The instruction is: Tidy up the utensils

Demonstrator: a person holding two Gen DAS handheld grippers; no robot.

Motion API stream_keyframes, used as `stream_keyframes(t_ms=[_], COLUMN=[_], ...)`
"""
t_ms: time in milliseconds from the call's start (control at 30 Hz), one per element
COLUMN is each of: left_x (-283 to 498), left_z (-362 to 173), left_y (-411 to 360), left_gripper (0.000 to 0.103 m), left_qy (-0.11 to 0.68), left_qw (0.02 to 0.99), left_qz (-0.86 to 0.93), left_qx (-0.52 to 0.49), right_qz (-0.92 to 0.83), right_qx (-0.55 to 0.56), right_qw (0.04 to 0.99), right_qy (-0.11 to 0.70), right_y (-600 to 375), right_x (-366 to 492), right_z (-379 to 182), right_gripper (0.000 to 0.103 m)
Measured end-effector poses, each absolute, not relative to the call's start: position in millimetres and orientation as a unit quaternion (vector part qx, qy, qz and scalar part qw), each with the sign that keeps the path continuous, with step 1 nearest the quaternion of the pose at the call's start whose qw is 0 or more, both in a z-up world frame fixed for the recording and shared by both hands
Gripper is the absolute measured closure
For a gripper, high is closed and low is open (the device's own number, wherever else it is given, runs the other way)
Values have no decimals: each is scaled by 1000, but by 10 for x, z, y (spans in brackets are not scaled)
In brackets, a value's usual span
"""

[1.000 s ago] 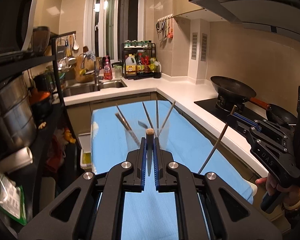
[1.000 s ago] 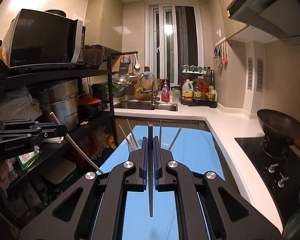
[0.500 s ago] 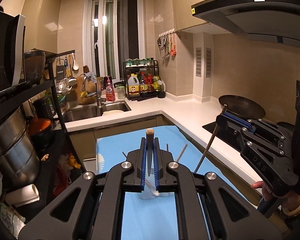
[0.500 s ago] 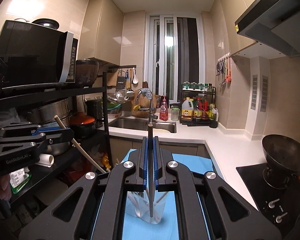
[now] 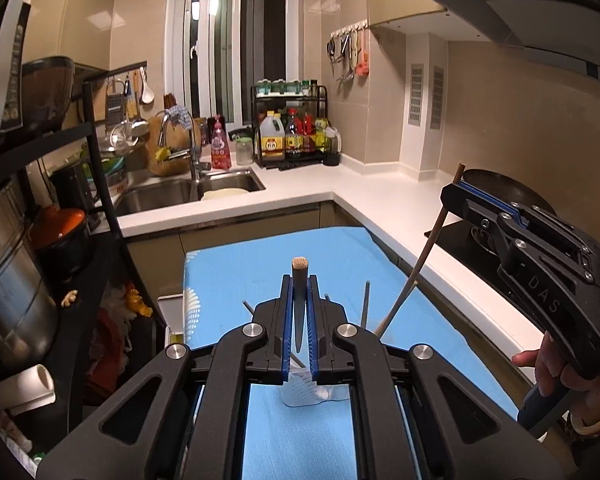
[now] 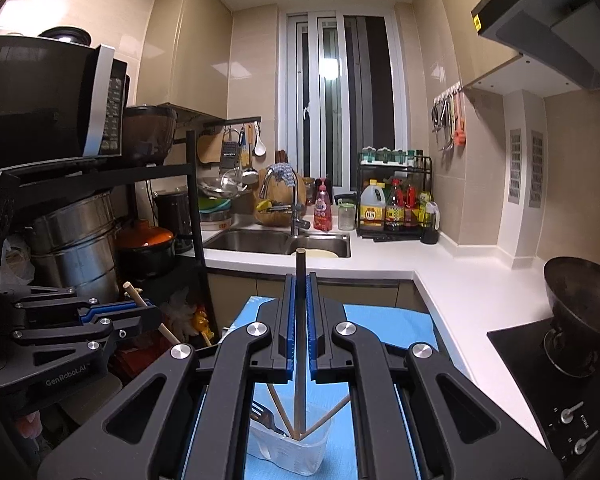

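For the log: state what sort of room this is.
A home kitchen, most likely: a sink set in a white counter, a wok on the stove and a microwave on a rack.

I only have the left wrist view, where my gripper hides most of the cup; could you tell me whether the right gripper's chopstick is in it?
Observer: Yes. In the right wrist view the chopstick stands upright in the right gripper, with its lower end inside the cup.
Operator: Thank you. What else is in there?
Observer: A fork, head up, and two leaning sticks.
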State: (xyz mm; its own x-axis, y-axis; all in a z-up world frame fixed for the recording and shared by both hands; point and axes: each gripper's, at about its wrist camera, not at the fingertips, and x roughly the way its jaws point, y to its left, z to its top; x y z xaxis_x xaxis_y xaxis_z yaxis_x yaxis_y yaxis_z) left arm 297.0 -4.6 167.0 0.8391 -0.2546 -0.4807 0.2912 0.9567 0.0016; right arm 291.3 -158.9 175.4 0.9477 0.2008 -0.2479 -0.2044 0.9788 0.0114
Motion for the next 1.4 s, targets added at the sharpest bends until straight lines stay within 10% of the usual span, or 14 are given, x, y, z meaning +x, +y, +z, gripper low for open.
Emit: stream_keyframes(t_ms=[167, 267, 333, 667, 1400], left_x=[3143, 3190, 3176, 2847, 1715], left_z=[1468, 1351, 1293, 1039, 332], left_y=[-26, 3, 50, 256, 48], left_gripper=[96, 85, 7, 8, 8], left_qy=[261, 264, 264, 283, 271], left_qw=[955, 956, 960, 957, 962], left_qz=[-135, -120, -88, -56, -7], left_qx=[33, 34, 36, -2, 32], right_qz=[102, 94, 80, 64, 1], right_qx=[-10, -29, -38, -27, -20], right_qw=[981, 977, 979, 978, 975], right_qy=[165, 190, 185, 199, 221], right_y=[-1601, -1569, -1553, -1597, -1617], right_x=[3059, 3078, 3008, 2500, 1495], right_z=[1460, 1268, 1154, 941, 239], right_gripper=[97, 59, 34, 6, 5])
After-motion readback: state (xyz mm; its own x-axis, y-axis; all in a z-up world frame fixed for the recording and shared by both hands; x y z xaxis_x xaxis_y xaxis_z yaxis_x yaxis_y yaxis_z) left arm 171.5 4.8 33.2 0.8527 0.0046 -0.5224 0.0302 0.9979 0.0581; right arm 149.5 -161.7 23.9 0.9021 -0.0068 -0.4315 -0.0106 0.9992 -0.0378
